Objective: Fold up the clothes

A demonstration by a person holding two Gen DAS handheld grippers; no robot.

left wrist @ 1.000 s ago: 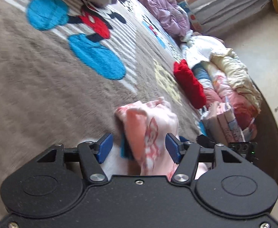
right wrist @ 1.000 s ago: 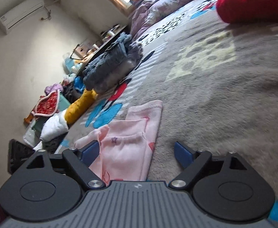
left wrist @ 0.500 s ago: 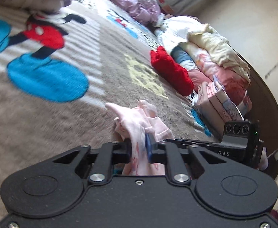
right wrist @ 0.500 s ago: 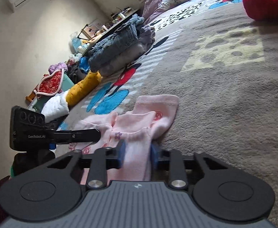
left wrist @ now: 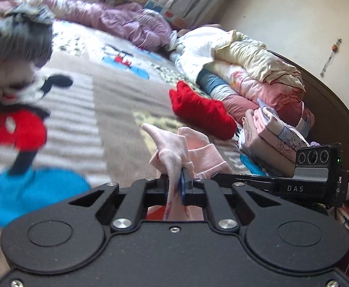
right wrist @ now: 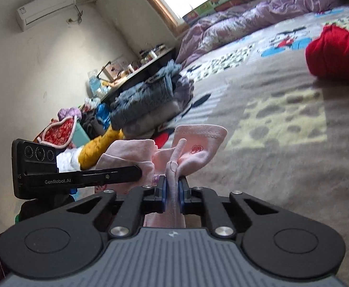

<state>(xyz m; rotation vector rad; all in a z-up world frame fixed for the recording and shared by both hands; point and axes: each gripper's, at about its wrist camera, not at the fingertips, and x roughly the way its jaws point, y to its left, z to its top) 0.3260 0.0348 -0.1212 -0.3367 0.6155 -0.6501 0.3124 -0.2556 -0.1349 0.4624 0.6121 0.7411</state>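
A small pink garment [left wrist: 174,153] with a red flower print [right wrist: 193,149] is held off the grey cartoon blanket [left wrist: 117,100]. My left gripper [left wrist: 175,186] is shut on one edge of it, with cloth bunched between the blue pads. My right gripper [right wrist: 172,186] is shut on another edge of the same garment [right wrist: 174,157]. The two grippers are close side by side; the right one's camera mast [left wrist: 315,165] shows in the left wrist view, and the left one's mast [right wrist: 38,167] in the right wrist view.
A red knit garment [left wrist: 200,110] lies on the blanket ahead, also in the right wrist view [right wrist: 336,55]. A stack of folded clothes [left wrist: 272,134] and piled bedding [left wrist: 250,71] sit at the right. A grey-blue clothes pile [right wrist: 145,98] and a purple quilt [left wrist: 117,21] lie farther off.
Both grippers went from open around the pink garment to shut on it, then lifted it off the blanket; both views tilted upward toward the far end of the bed.
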